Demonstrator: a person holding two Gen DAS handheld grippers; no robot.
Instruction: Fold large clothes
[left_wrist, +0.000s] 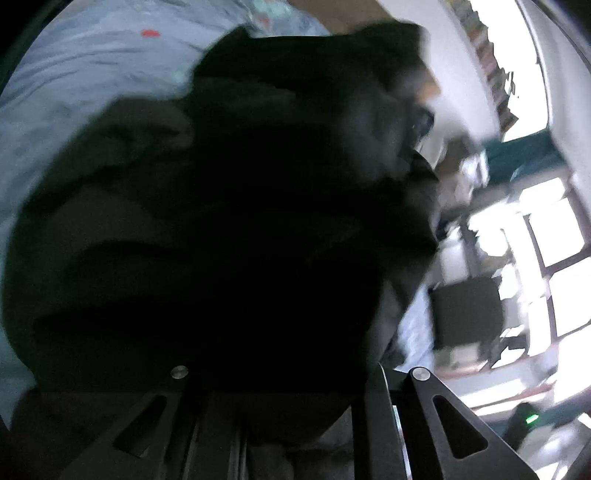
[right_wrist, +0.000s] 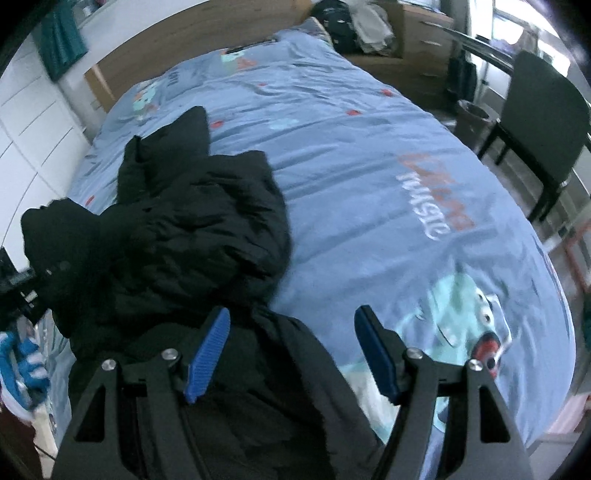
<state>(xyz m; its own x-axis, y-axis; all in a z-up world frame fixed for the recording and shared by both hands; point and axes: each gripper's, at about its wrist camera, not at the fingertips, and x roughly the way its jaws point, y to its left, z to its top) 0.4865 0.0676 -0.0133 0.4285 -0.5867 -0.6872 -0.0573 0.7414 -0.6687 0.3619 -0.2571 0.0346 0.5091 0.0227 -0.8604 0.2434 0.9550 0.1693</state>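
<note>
A black puffer jacket (right_wrist: 192, 229) lies crumpled on the left part of a bed with a blue cartoon-print cover (right_wrist: 369, 155). My right gripper (right_wrist: 291, 325) is open, its blue pads (right_wrist: 208, 350) spread over the jacket's near edge, holding nothing. In the left wrist view the jacket (left_wrist: 240, 221) fills the frame and drapes over my left gripper (left_wrist: 295, 376), hiding its fingertips; the picture is blurred. The left gripper also shows at the left edge of the right wrist view (right_wrist: 22, 284), with jacket fabric bunched on it.
A black chair (right_wrist: 543, 110) stands to the right of the bed, with a waste bin (right_wrist: 472, 118) beside it. A wooden headboard (right_wrist: 207, 33) and drawers (right_wrist: 424, 40) with piled clothes are at the far end. White cabinets (right_wrist: 33, 122) are on the left.
</note>
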